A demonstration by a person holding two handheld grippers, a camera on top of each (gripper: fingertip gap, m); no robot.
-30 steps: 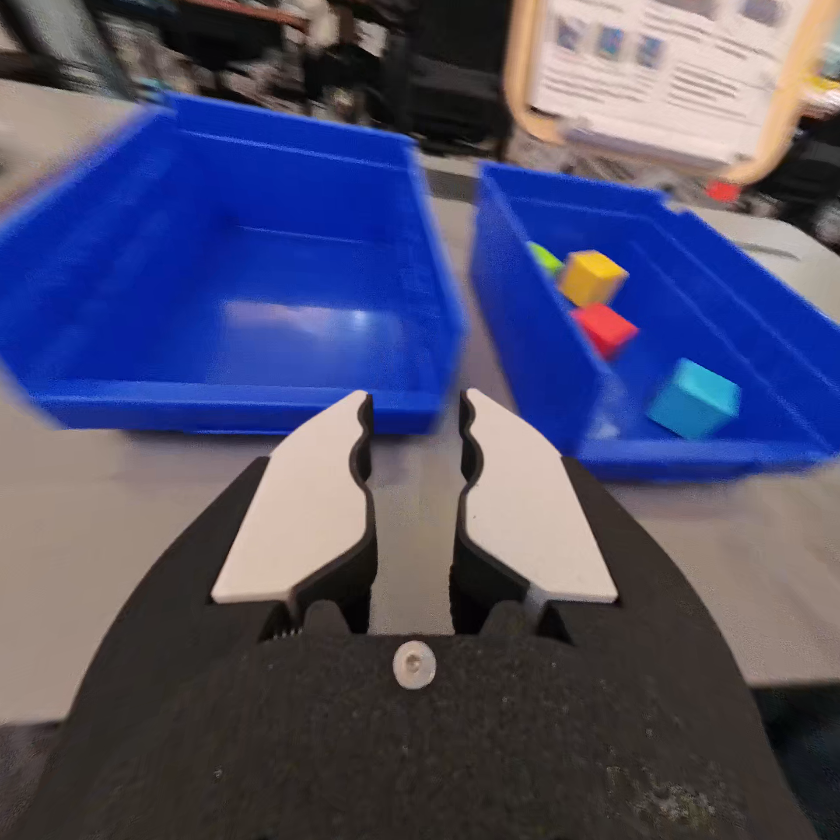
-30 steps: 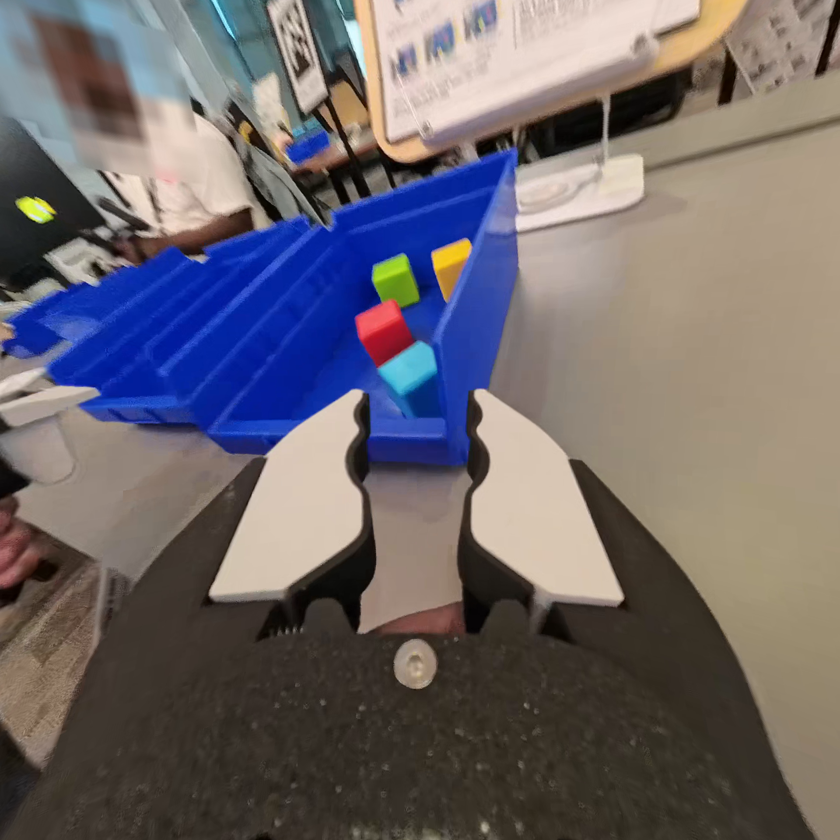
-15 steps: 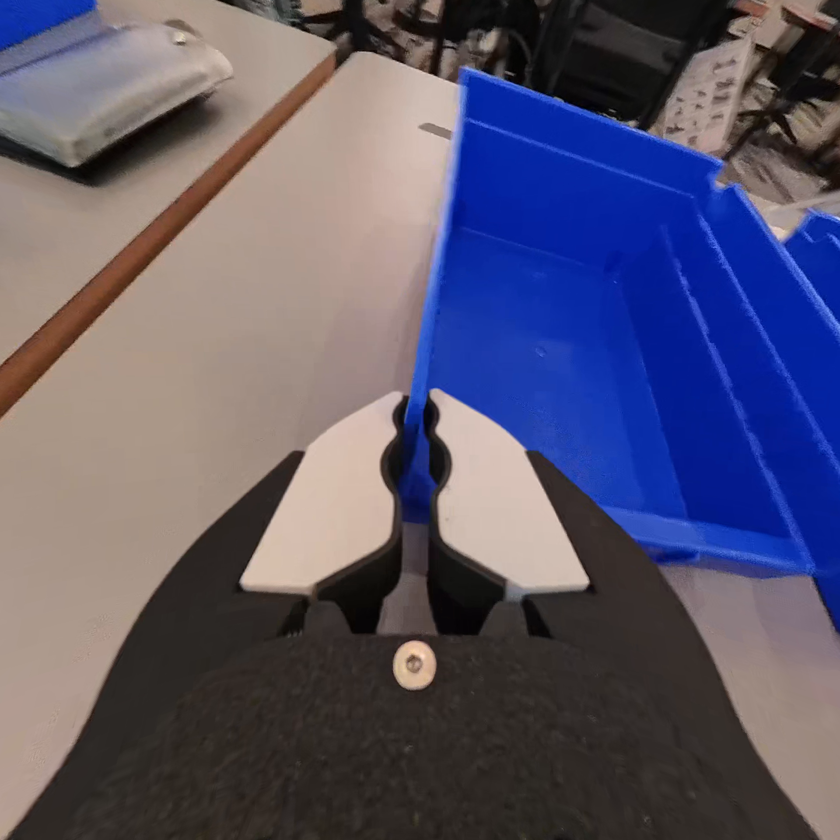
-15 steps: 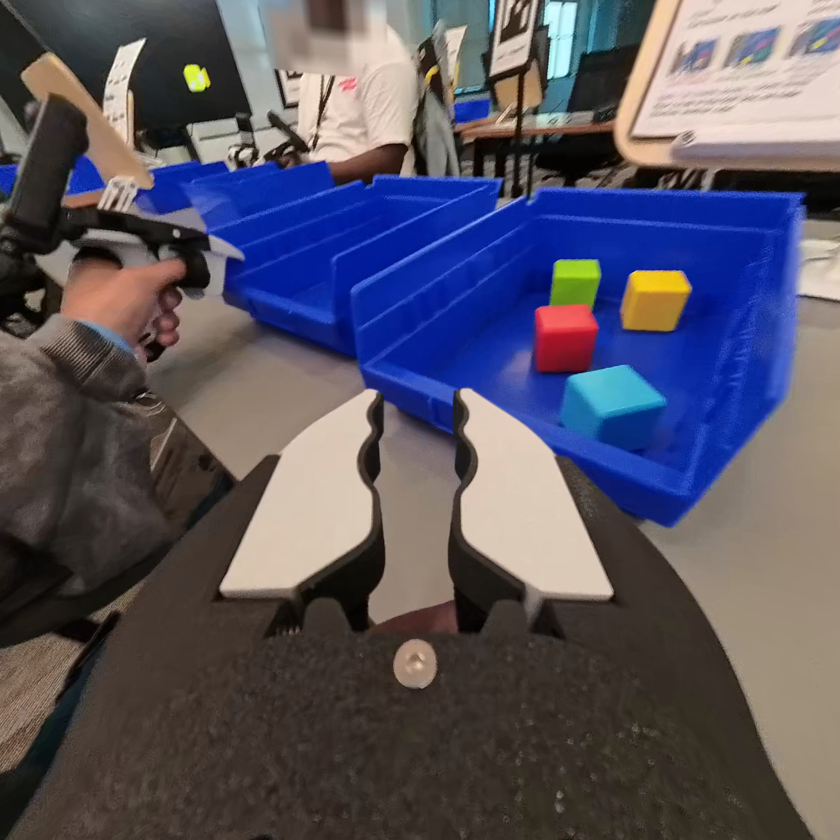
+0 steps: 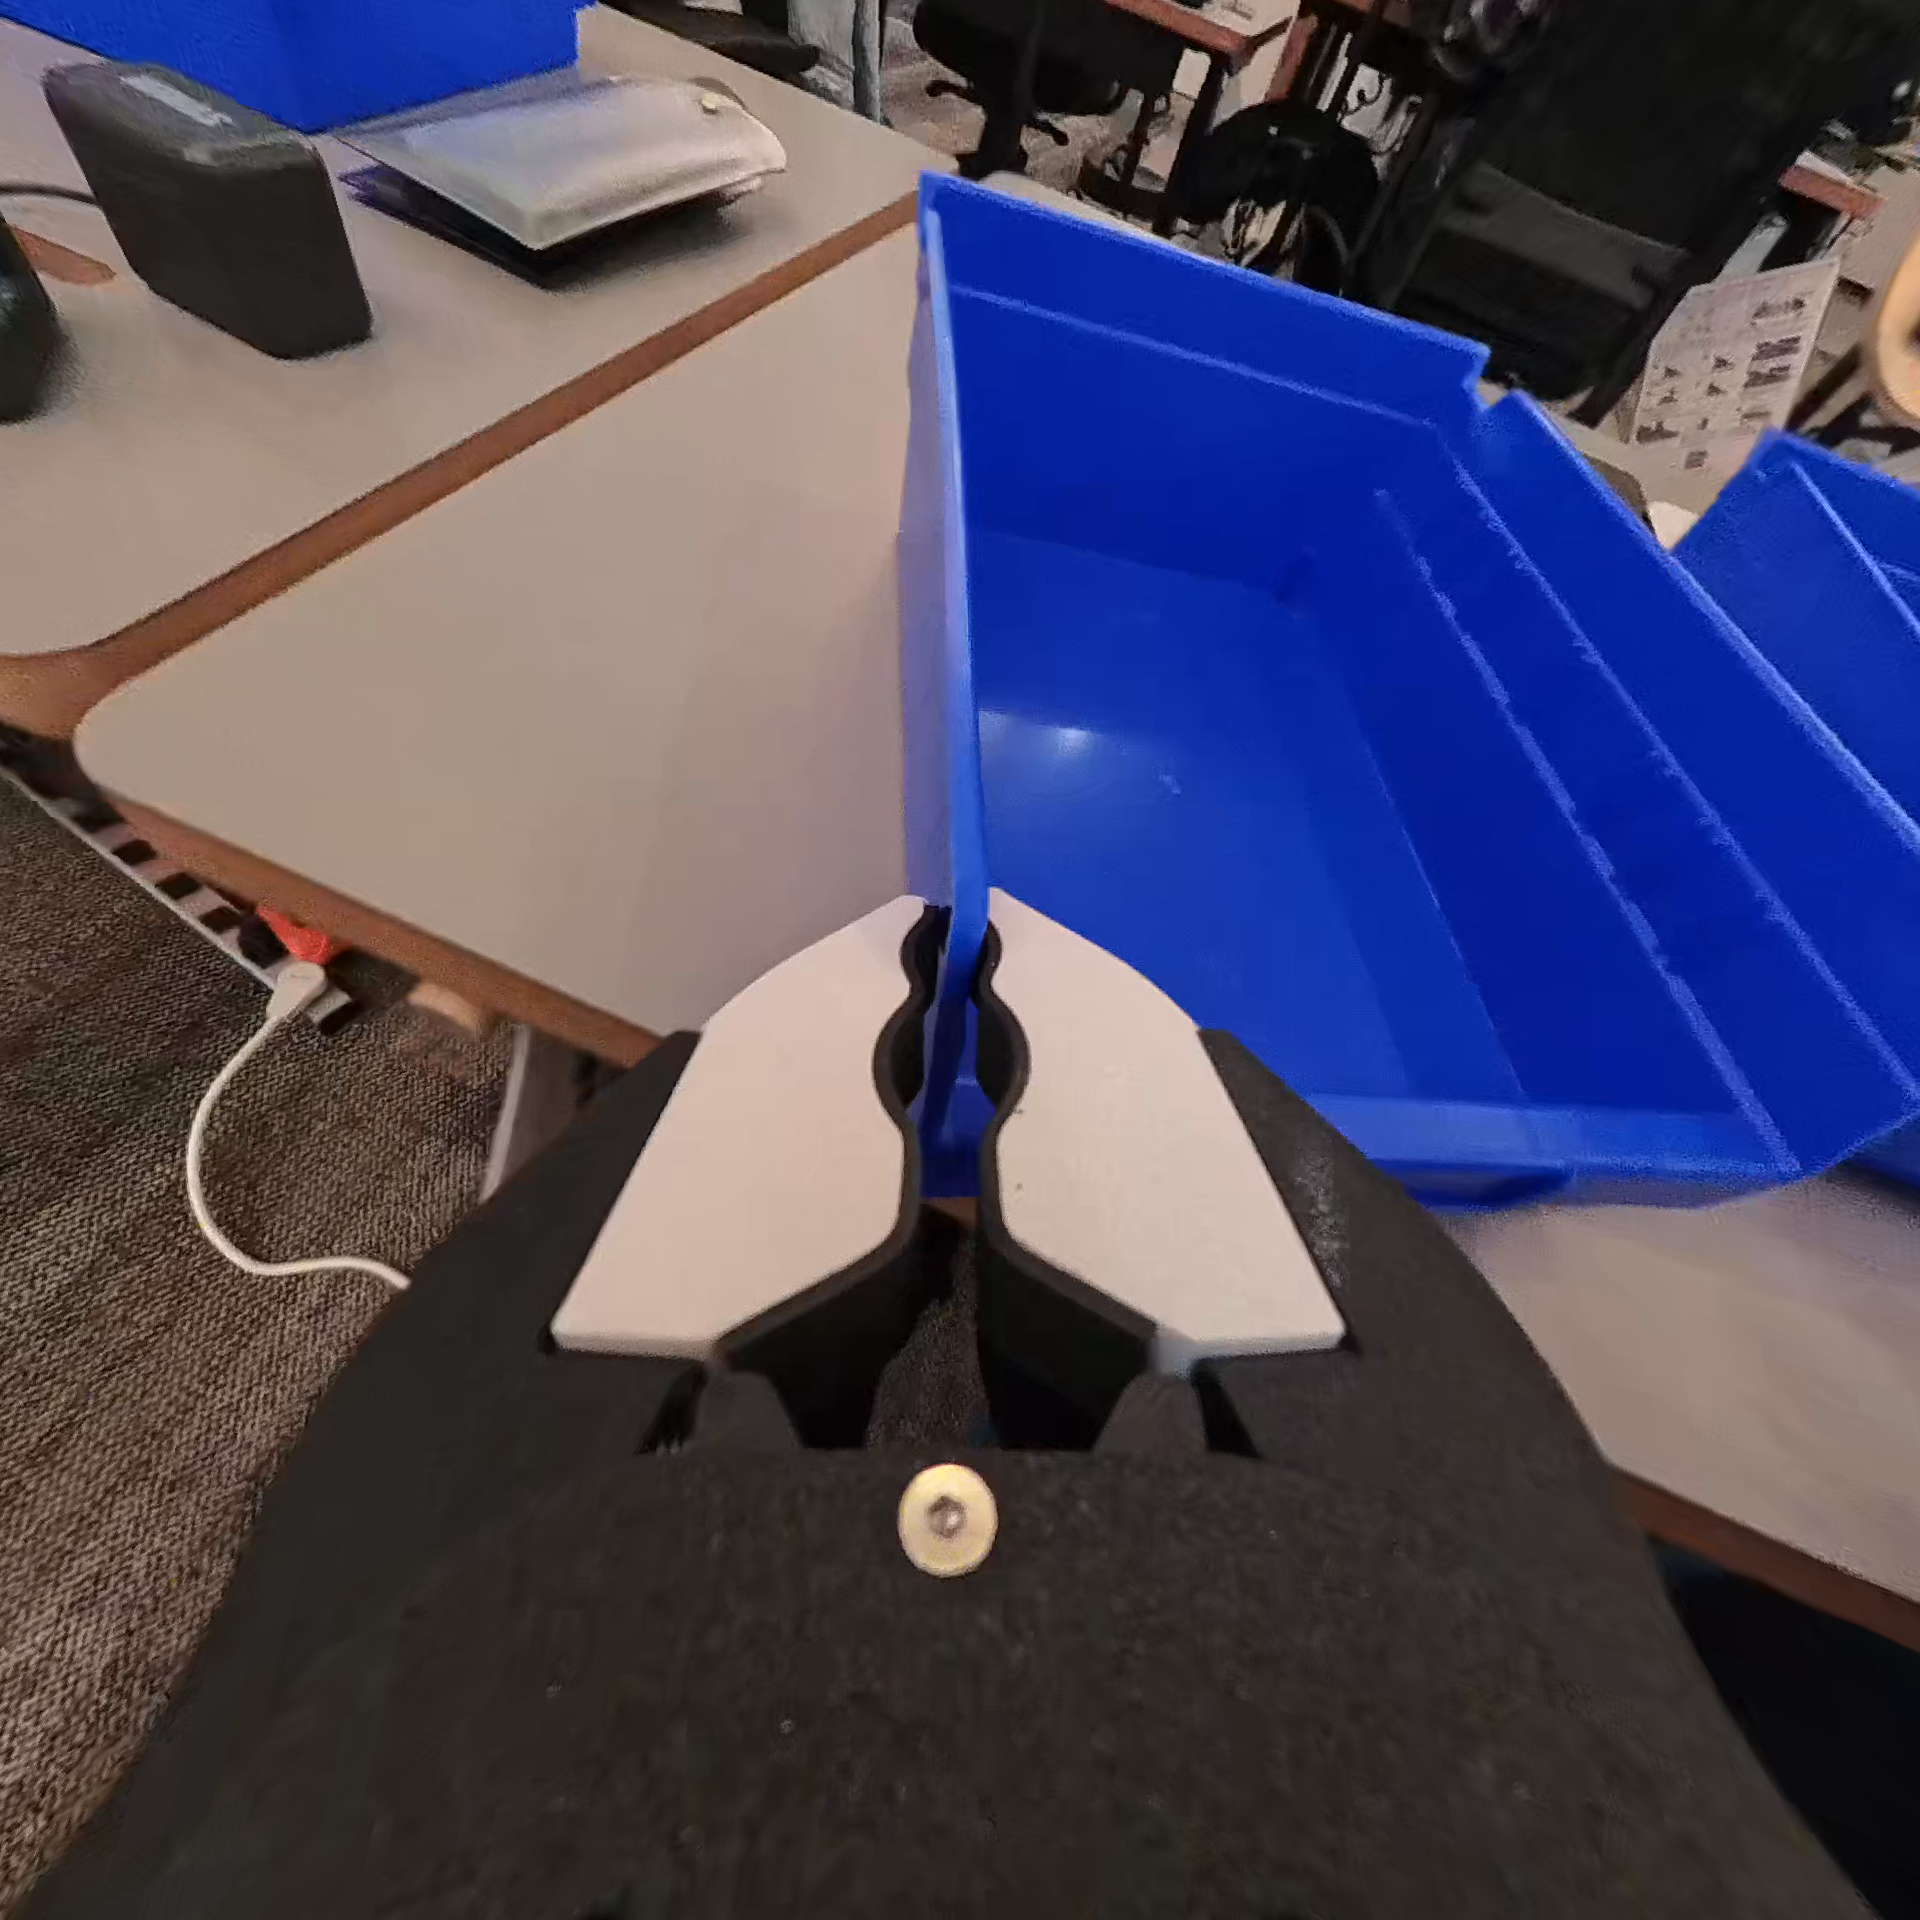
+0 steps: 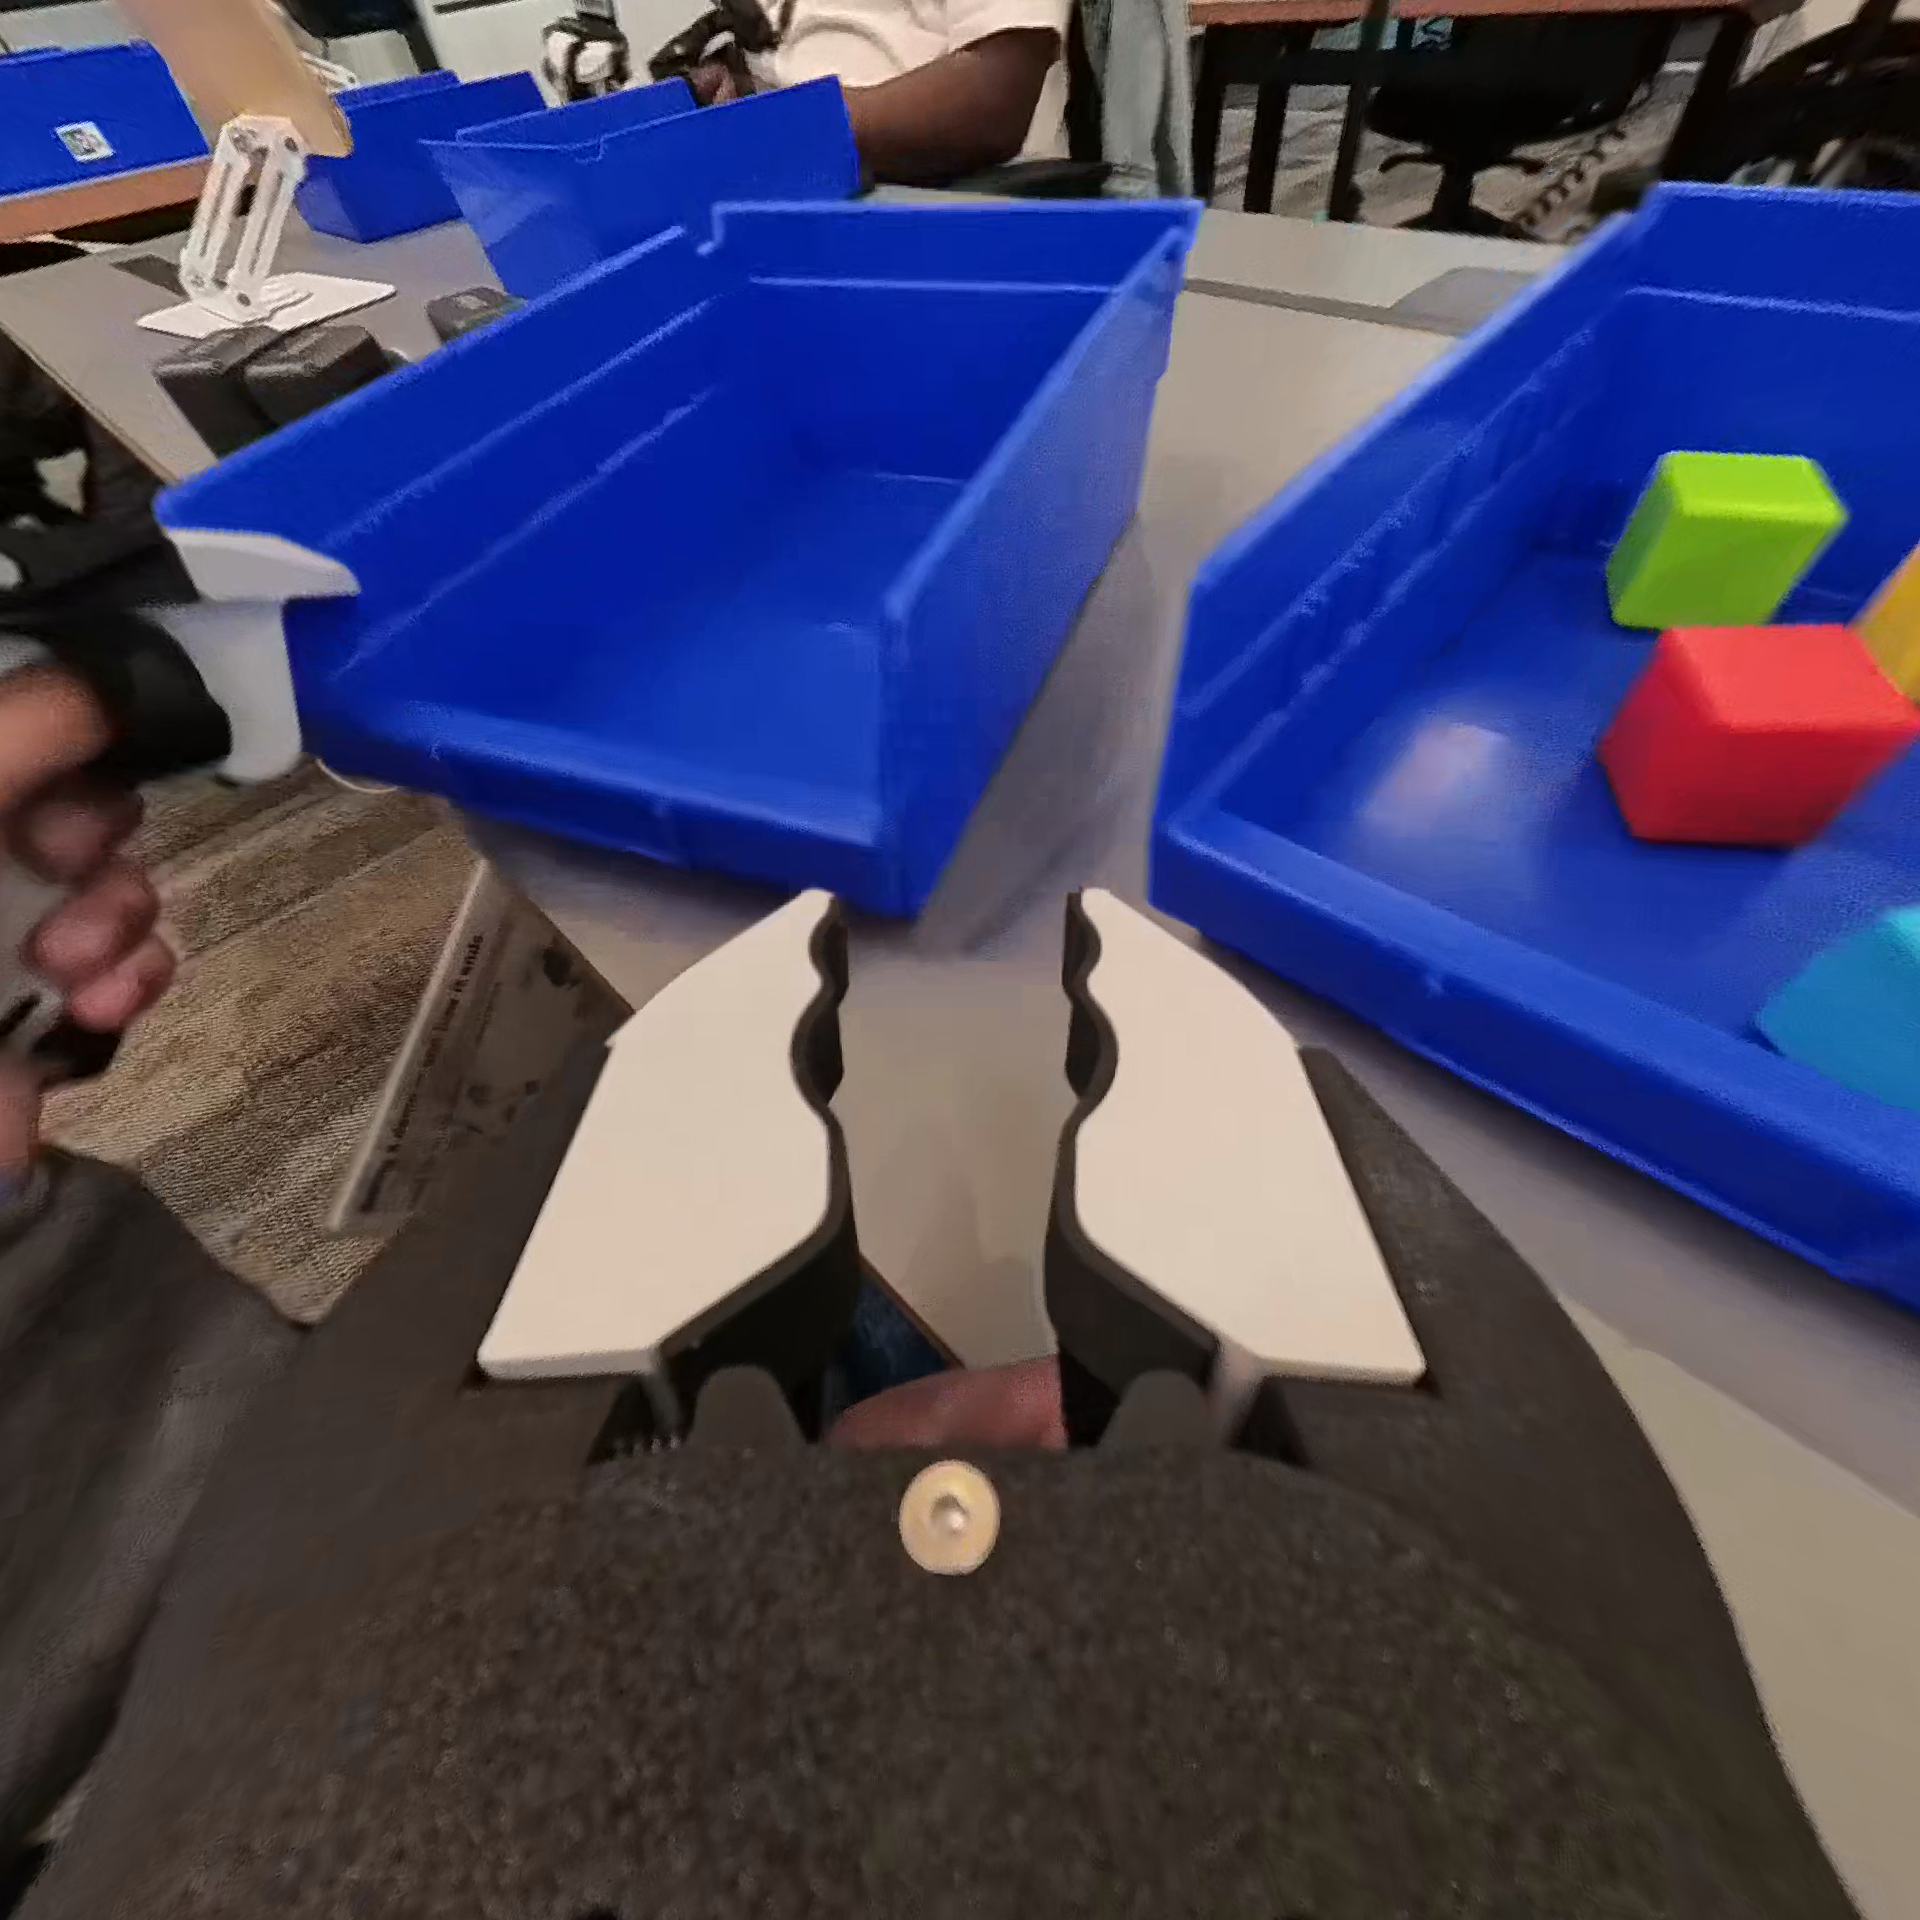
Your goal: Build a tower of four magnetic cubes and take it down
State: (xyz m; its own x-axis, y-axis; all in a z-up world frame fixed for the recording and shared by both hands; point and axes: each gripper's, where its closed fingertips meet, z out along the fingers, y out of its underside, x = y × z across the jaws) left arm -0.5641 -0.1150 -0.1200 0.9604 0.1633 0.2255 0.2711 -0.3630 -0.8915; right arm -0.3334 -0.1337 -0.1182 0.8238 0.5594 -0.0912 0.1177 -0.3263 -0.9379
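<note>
The left hand-held gripper (image 5: 951, 997) pinches the empty bin's (image 5: 1299, 831) wall near the surface's (image 5: 520, 675) front edge; the right hand-held gripper (image 6: 951, 997) is spread. The cubes (image 6: 1756, 727) lie in the neighbouring bin (image 6: 1455, 935). A pull could drag the empty bin off the edge.

Left wrist view: low, close over the table's near-left corner, facing along the left wall of the empty blue bin (image 5: 1247, 748), floor visible at left; right wrist view: slightly farther back, facing the gap between that bin (image 6: 727, 582) and the cube bin (image 6: 1455, 935); both views share the empty bin; the left gripper (image 6: 260, 582) appears at the right view's left edge.
</note>
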